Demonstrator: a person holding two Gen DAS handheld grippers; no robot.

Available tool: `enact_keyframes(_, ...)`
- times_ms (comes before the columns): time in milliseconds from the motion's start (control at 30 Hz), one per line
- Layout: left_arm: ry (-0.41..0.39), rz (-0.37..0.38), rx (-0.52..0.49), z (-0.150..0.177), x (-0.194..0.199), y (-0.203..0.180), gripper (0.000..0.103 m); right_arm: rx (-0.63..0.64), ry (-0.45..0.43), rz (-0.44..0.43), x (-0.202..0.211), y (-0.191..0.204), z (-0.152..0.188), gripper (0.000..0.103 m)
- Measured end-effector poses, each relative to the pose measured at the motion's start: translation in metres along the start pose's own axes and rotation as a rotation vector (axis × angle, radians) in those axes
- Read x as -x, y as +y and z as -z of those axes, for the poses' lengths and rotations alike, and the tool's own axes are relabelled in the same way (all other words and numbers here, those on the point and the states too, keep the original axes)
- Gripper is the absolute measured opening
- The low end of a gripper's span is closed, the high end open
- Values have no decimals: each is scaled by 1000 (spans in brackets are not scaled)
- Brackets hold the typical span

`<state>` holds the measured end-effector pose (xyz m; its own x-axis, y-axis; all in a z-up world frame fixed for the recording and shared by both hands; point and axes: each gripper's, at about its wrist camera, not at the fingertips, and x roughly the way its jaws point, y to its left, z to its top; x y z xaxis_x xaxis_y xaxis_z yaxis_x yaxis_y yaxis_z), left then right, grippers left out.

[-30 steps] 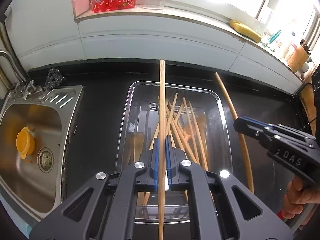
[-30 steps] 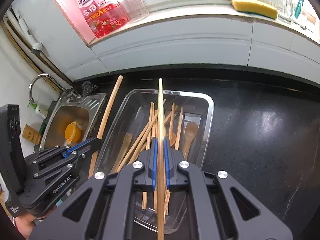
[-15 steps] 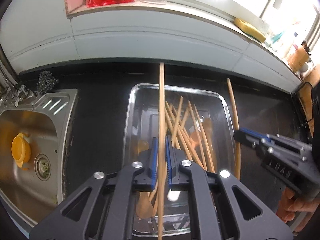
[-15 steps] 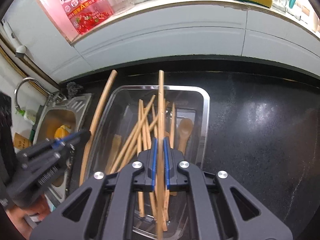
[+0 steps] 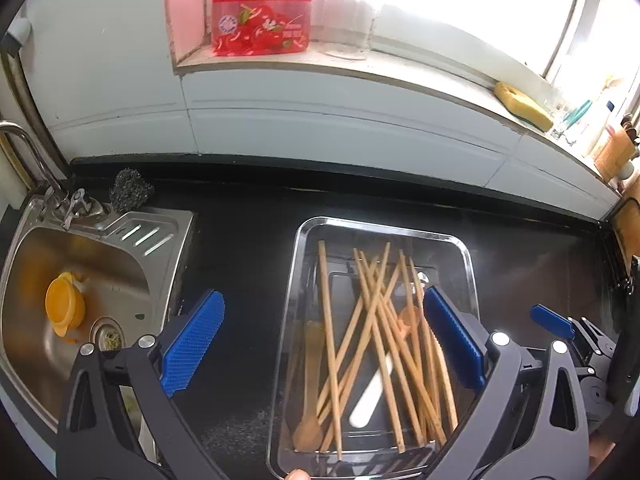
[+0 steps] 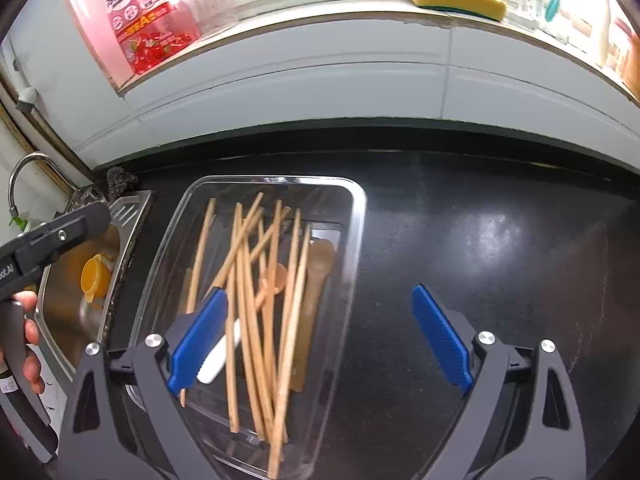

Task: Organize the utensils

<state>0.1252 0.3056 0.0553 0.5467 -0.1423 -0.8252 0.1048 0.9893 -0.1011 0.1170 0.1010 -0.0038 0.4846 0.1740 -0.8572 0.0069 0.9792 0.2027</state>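
A clear glass tray (image 5: 471, 280) (image 6: 359, 216) lies on the black counter and holds several wooden chopsticks (image 5: 370, 328) (image 6: 256, 304), wooden spoons (image 5: 310, 408) (image 6: 318, 272) and a white-handled utensil (image 5: 370, 396) (image 6: 218, 356). My left gripper (image 5: 320, 344) is open and empty above the tray's left part. My right gripper (image 6: 316, 336) is open and empty above the tray's right edge. Each gripper shows at the side of the other's view, the right one (image 5: 572, 340) and the left one (image 6: 52, 240).
A steel sink (image 5: 80, 264) with a yellow cup (image 5: 64, 312) lies left of the tray. A steel scourer (image 5: 131, 192) sits behind it. A red detergent bottle (image 5: 260, 12) and a yellow sponge (image 5: 522, 106) stand on the window ledge. Black counter (image 6: 500, 240) spreads right of the tray.
Both grippers were shut on a chopstick each; both have opened, and the chopsticks now lie in the tray. Both grippers have lifted back.
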Motion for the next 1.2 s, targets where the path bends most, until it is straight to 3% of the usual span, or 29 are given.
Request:
enact_keyframes(433, 15, 14, -91, 15, 0, -69, 97, -98, -32, 70, 32, -64, 16, 92)
enact_keyframes(700, 23, 6, -123, 35, 3, -132, 97, -103, -53, 107, 65, -129, 29, 96)
enact_keyframes(900, 16, -16, -134, 52, 10, -196, 97, -51, -65, 168, 91, -189, 35, 96)
enact_keyframes(1200, 21, -34, -145, 85, 9, -298, 97, -16, 24, 107, 104, -280, 52, 96)
